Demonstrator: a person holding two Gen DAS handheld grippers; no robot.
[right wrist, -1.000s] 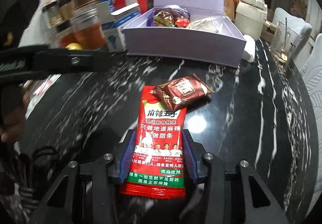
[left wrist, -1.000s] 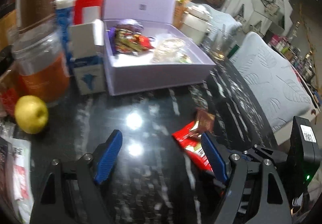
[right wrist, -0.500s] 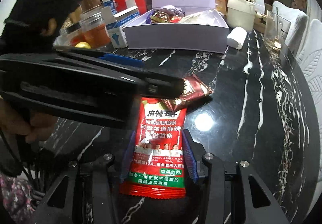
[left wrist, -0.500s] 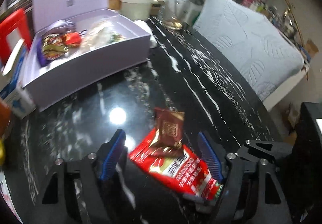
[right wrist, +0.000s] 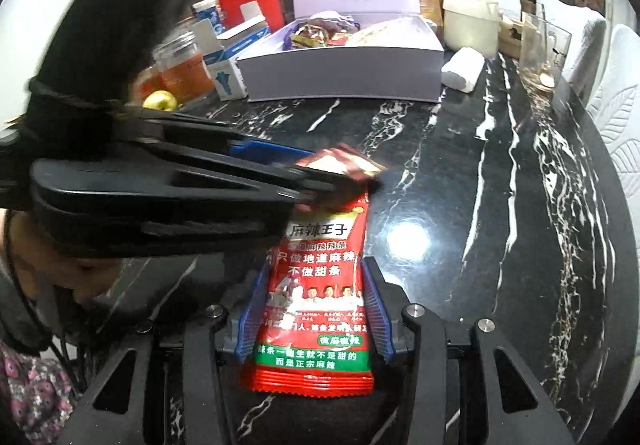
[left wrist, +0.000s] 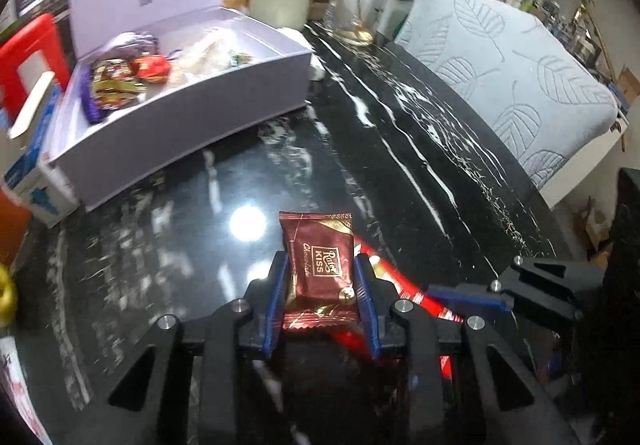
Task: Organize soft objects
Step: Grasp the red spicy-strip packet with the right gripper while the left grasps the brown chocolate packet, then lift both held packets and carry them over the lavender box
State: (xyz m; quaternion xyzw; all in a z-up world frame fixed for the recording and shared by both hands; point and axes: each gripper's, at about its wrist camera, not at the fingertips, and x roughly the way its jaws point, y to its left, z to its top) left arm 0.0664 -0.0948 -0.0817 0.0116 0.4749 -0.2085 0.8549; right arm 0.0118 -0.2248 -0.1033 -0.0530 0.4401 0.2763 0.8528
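Maroon chocolate packet (left wrist: 318, 271) is pinched lengthwise in the left gripper (left wrist: 320, 277); right gripper (right wrist: 314, 309) clamps the red snack packet (right wrist: 316, 297); lavender box (left wrist: 180, 117) lies ahead-left across the surface (left wrist: 400, 149).

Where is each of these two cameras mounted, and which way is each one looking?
Left wrist view: sits on the left hand-held gripper, looking down along its fingers at the brown chocolate packet they have just closed on; the right hand-held gripper shows alongside.
Right wrist view: sits on the right hand-held gripper, looking down at the red snack packet it clamps; the left gripper and a dark sleeve cross it.
Both share the two packets, the lilac box and the black marble table.
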